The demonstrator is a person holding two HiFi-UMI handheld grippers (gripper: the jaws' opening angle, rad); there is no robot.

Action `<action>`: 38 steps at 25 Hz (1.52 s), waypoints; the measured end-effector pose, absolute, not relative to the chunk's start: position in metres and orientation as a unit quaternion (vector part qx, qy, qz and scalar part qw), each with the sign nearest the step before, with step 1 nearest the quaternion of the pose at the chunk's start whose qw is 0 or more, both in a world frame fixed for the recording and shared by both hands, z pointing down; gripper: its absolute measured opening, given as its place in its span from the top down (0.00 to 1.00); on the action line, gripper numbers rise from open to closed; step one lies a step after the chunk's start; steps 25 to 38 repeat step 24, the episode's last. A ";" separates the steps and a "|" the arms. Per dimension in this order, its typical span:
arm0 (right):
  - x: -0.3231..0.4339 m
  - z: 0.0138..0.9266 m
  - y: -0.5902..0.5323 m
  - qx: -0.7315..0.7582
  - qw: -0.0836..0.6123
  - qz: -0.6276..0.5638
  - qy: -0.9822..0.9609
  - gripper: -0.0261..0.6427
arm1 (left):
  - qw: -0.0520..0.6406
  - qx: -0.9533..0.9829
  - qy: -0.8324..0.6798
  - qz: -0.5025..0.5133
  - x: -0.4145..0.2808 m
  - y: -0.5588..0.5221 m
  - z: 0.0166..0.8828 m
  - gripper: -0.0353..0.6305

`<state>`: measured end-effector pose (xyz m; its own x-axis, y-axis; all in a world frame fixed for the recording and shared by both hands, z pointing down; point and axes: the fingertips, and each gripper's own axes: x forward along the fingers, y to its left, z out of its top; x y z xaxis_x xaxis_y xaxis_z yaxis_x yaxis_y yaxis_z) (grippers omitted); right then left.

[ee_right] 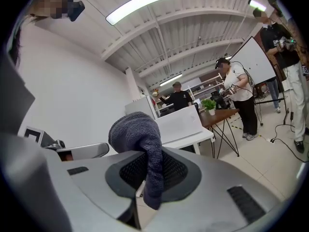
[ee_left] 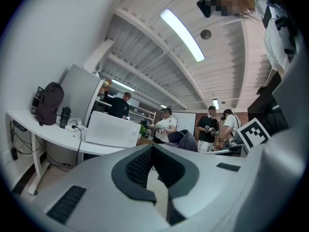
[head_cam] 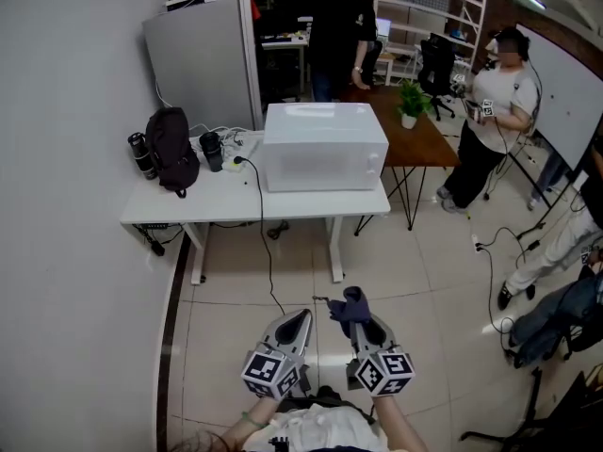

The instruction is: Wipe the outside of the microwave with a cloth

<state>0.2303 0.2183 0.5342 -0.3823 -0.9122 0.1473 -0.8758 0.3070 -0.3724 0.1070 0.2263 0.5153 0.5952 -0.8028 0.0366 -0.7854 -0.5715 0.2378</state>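
Grey-blue cloth (ee_right: pixel 135 134) clamped in right tool (ee_right: pixel 150 173); left tool (ee_left: pixel 153 161) closed, empty

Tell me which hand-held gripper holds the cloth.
The right hand-held gripper, jaws shut on the dark cloth; the left hand-held gripper holds nothing.

Held low side by side, the left gripper (head_cam: pixel 301 316) is closed and empty, the right gripper (head_cam: pixel 365 324) pinches a cloth (ee_right: pixel 143 141).
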 end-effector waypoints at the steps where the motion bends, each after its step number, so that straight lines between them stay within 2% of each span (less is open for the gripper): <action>1: 0.230 0.534 0.222 -0.550 0.043 -0.199 0.810 0.86 | 0.117 0.885 -0.449 -0.038 0.111 0.228 0.516 0.97; 11: 0.243 0.528 0.221 -0.532 0.045 -0.199 0.822 0.86 | 0.106 0.886 -0.451 -0.039 0.142 0.224 0.511 0.97; 38: 0.237 0.530 0.213 -0.525 0.040 -0.201 0.826 0.86 | 0.103 0.883 -0.457 -0.035 0.139 0.220 0.507 0.97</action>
